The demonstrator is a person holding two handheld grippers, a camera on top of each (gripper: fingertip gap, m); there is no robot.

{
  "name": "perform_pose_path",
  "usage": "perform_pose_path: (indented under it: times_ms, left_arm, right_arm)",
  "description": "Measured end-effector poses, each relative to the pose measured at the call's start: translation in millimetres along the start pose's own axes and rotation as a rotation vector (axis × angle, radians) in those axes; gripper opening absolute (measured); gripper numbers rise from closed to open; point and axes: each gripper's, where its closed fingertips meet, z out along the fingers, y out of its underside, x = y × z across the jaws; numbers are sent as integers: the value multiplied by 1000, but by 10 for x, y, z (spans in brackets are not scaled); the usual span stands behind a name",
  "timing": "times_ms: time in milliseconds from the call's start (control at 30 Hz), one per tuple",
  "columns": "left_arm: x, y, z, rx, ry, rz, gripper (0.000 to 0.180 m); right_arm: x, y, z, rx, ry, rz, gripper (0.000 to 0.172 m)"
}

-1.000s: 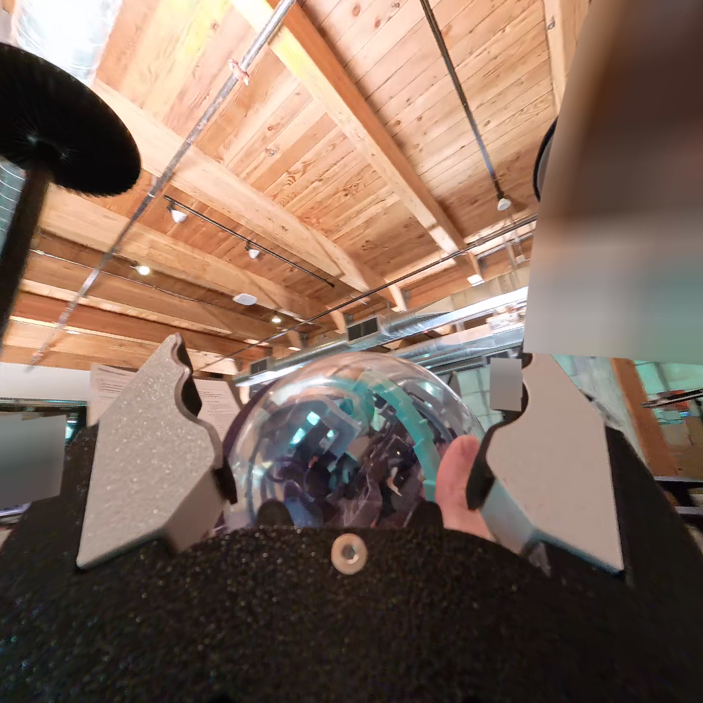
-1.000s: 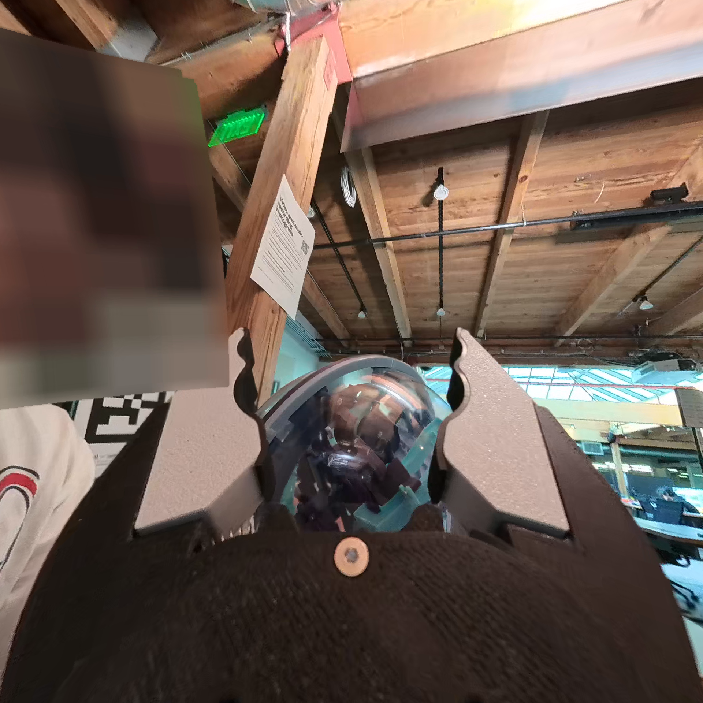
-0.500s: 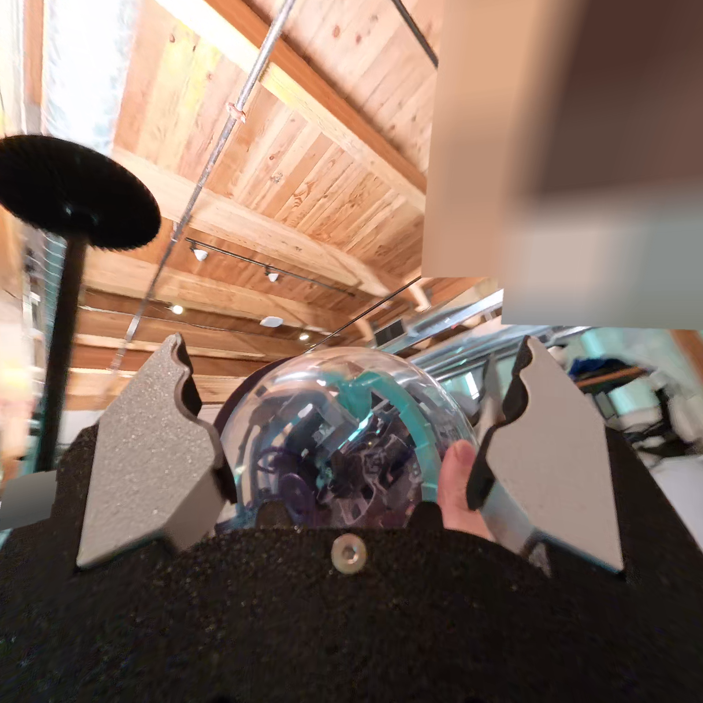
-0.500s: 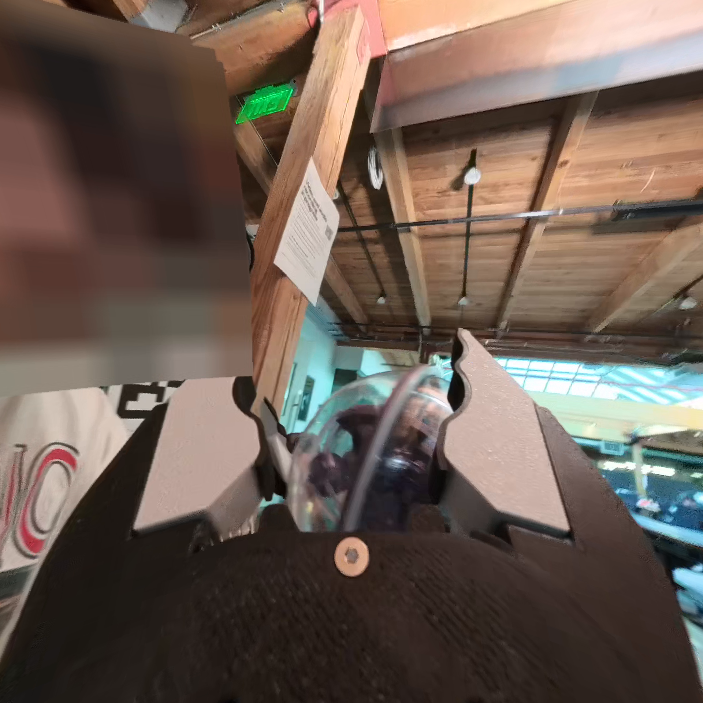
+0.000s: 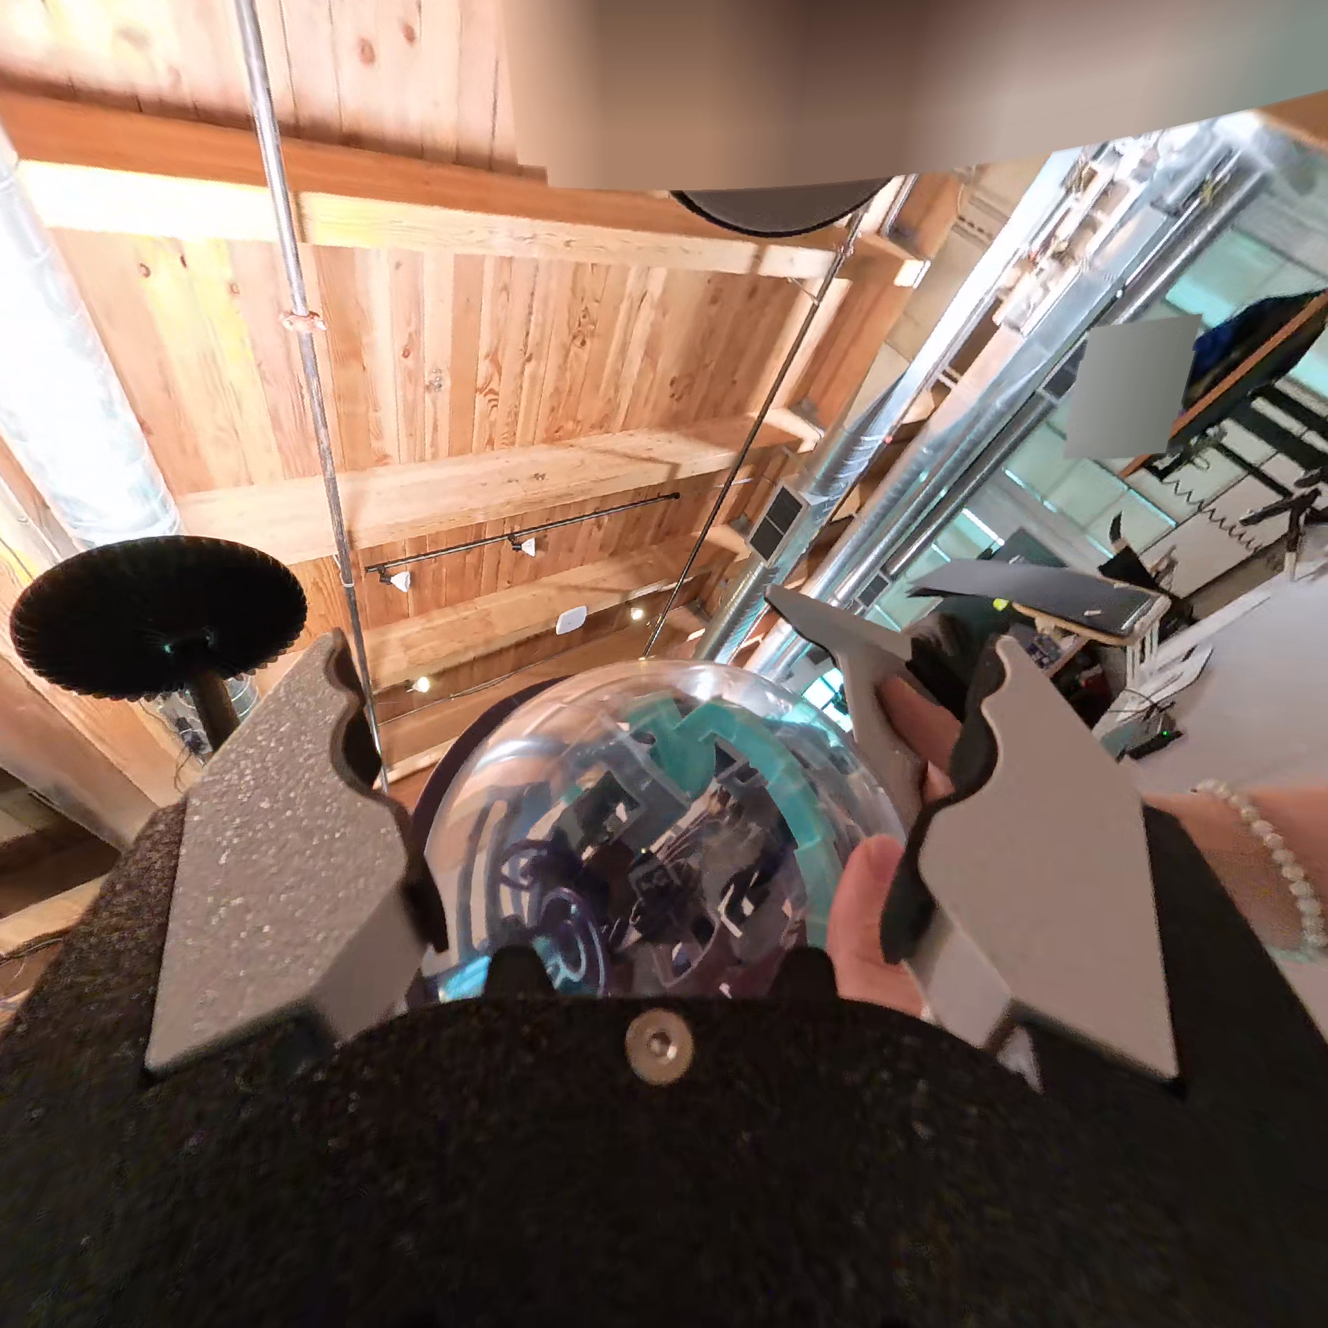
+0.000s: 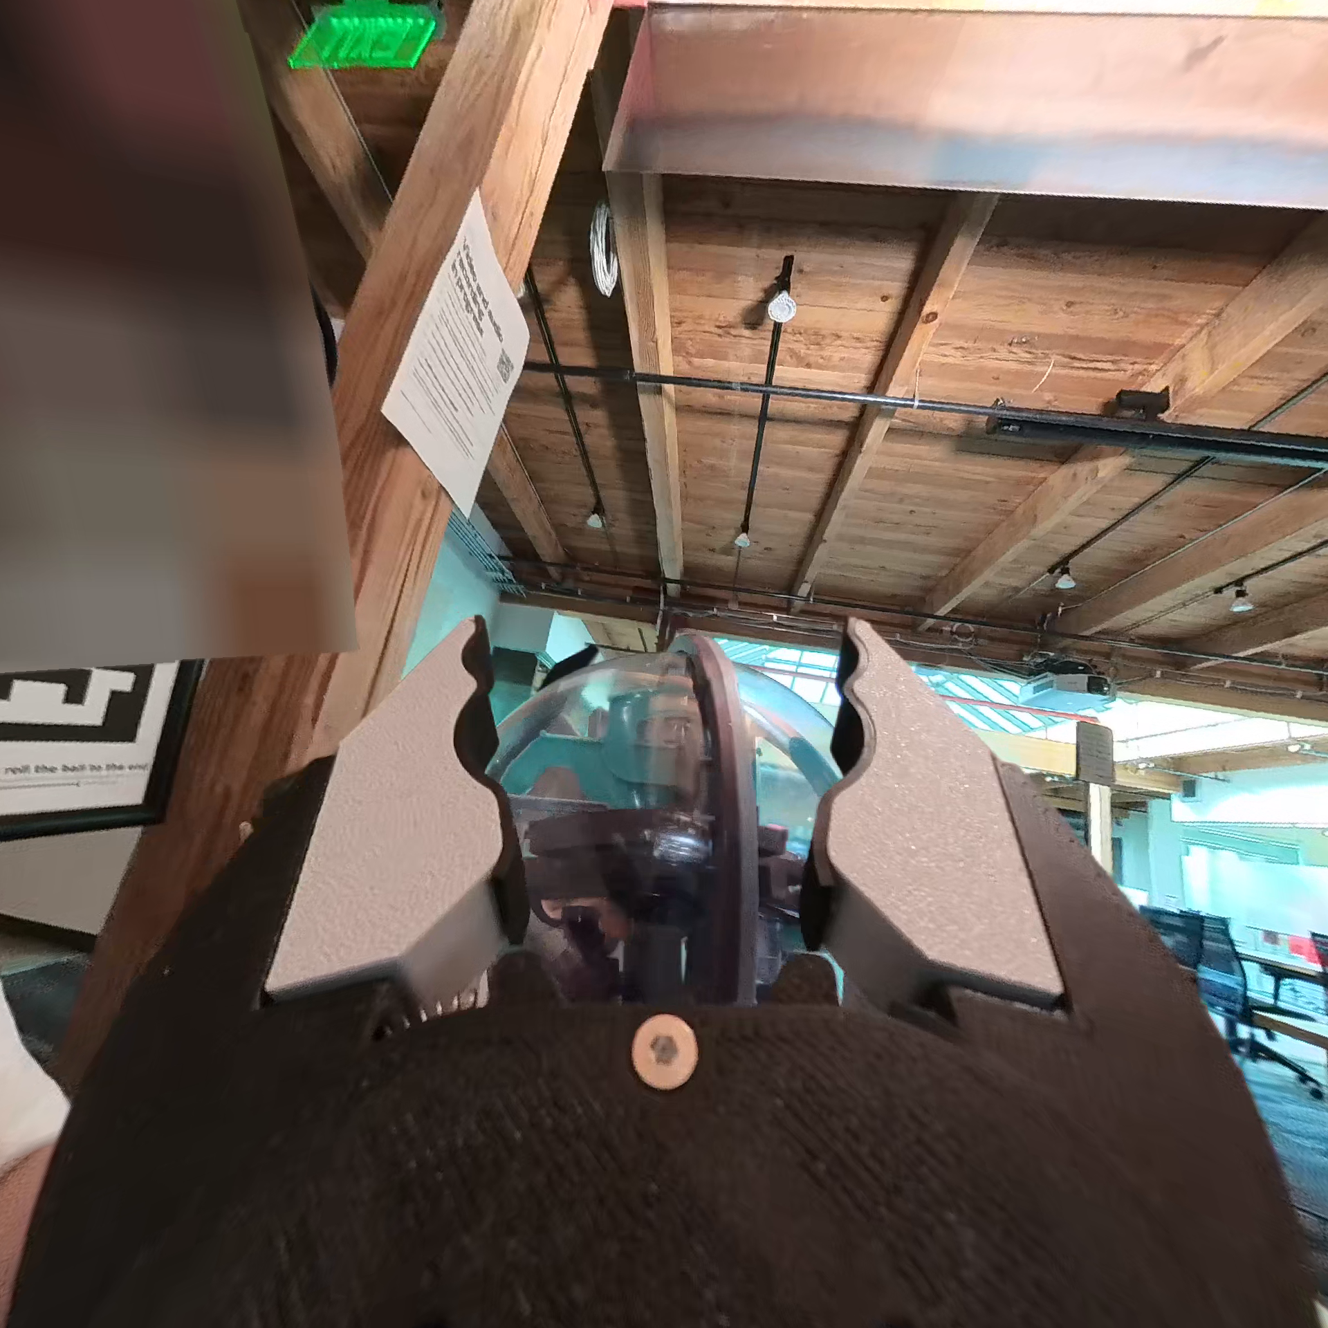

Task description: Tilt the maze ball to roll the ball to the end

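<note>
Item: maze ball (image 5: 639, 826), a clear sphere with teal and dark purple tracks inside and a dark seam band round its middle, held aloft between two hand-held grippers, both cameras looking up past it at a timber ceiling (image 5: 503, 359). Left gripper (image 5: 668, 718): jaws set wide, the left pad (image 5: 424, 884) against the shell; on the right side a person's fingers (image 5: 862, 927) lie between the shell and the right pad, so direct contact there cannot be told. Right gripper (image 6: 661, 718): jaws clamped on the sphere, both pads pressed to the shell either side of the seam band (image 6: 726, 826). In the left wrist view one finger of the right gripper shows far right, touching the ball's upper flank. Surroundings: a black round fan-like disc on a post (image 5: 158, 618) at far left, silver ducting (image 5: 848, 503) at right, a white paper notice (image 6: 460, 352) on a wooden post (image 6: 431, 359). The small rolling ball inside cannot be picked out, so progress along the track cannot be judged. Handling note: tilt slowly, both grippers turning together as one, so neither drags the shell against the other; pause after each small tilt until the ball settles. The smooth round shell would likely slip if either grasp slackened mid-turn.
</note>
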Motion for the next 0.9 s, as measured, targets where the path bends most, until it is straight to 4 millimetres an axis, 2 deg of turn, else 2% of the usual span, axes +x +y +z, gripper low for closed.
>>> perform_pose_path:
  times_ms: [133,367,667,900]
  left_arm:
    - [-10,37,19,-23,-21,1,157]
    - [143,47,25,-17,31,144,157]
    - [235,73,4,-1,72,219,157]
    - [230,46,-53,50,67,232,157]
  right_arm:
    - [32,6,-9,0,17,5,94]
    - [18,-18,-19,9,7,-13,93]
    - [16,-61,-17,28,8,3,92]
    - [-51,-112,-2,50,-22,2,91]
